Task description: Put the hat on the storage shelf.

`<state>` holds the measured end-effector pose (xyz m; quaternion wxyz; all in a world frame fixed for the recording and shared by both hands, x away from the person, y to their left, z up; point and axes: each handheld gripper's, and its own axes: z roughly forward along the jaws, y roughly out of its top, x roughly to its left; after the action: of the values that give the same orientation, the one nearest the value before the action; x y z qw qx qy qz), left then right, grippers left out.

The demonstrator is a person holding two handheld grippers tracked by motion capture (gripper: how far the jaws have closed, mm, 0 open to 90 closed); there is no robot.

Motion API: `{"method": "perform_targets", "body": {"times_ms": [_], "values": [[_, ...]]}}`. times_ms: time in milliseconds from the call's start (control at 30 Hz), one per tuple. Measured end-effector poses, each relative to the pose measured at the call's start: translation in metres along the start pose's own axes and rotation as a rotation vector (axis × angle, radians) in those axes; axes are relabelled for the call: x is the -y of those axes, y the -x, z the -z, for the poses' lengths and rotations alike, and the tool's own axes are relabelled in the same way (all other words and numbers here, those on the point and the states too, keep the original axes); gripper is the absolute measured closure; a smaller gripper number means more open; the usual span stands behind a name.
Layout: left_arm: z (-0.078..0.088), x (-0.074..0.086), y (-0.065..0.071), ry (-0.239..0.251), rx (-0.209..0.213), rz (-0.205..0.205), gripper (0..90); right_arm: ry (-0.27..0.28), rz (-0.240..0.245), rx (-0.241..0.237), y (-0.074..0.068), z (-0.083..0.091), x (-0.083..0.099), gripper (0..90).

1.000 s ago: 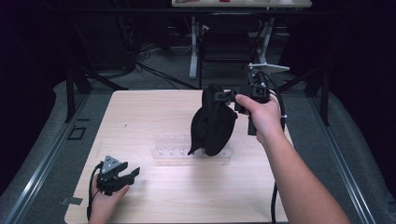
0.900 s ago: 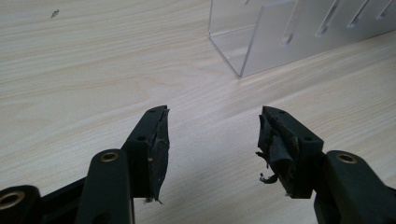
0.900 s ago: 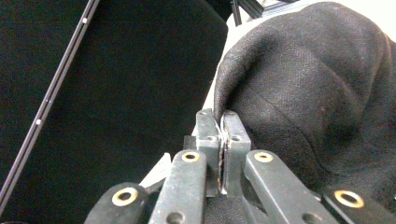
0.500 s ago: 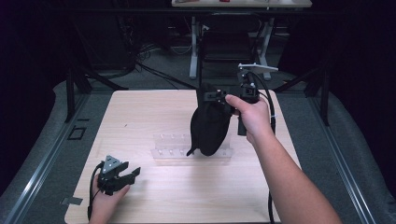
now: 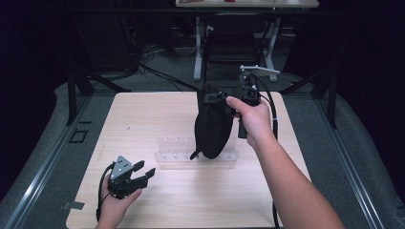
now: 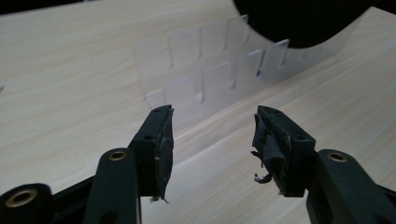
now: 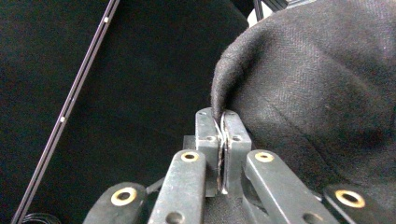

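Your right gripper [image 7: 223, 140] is clamped on a fold of the black cloth [image 5: 212, 126]: jaws pressed together, only a thin pinch of the hem between the pads. The cloth is a matte woven fabric with a fine herringbone-like weave, and it bulges out to the right of the jaws in the right gripper view. In the high view it hangs below the gripper as a limp, rounded pouch shape tapering to a small tail at the bottom.

Under the cloth sits the rack [image 5: 173, 149], clear thin plastic with two rows of flat upright tabs with rounded slots. The cloth's lower end hangs at its right part; whether it touches, I cannot tell.

Your left gripper [image 6: 212, 135] is empty with its jaws apart, and they have just been closing a little. Its pads are worn, with frayed black rubber at the edges. The rack is straight ahead of it, not touching. The table [image 5: 143, 114] is pale, smooth wood-grain laminate.
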<state>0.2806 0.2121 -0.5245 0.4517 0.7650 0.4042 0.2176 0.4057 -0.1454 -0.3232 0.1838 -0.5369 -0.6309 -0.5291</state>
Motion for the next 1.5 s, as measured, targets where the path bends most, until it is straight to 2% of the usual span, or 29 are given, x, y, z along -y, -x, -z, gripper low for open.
{"method": "perform_targets", "body": {"times_ms": [67, 200, 367, 767, 1267, 1500], "values": [[-0.002, -0.006, 0.006, -0.003, 0.007, -0.026, 49.7, 0.000, 0.001, -0.003, -0.001, -0.002, 0.001, 88.0], [-0.009, -0.015, 0.011, -0.006, 0.014, -0.016, 51.3, 0.000, 0.005, -0.004, -0.002, -0.004, 0.002, 88.0], [-0.015, -0.028, 0.018, 0.007, 0.052, 0.003, 52.6, -0.003, 0.006, -0.005, -0.004, -0.006, 0.003, 87.8], [-0.025, -0.063, 0.050, 0.041, 0.126, -0.063, 55.2, 0.004, 0.016, 0.002, -0.002, -0.002, 0.004, 87.3], [-0.041, -0.070, 0.072, 0.024, 0.170, -0.095, 60.5, 0.011, 0.017, 0.001, -0.002, -0.003, 0.004, 87.1], [-0.052, -0.071, 0.078, 0.005, 0.159, -0.111, 68.9, 0.005, 0.018, -0.002, -0.003, -0.004, 0.005, 86.8]]}}
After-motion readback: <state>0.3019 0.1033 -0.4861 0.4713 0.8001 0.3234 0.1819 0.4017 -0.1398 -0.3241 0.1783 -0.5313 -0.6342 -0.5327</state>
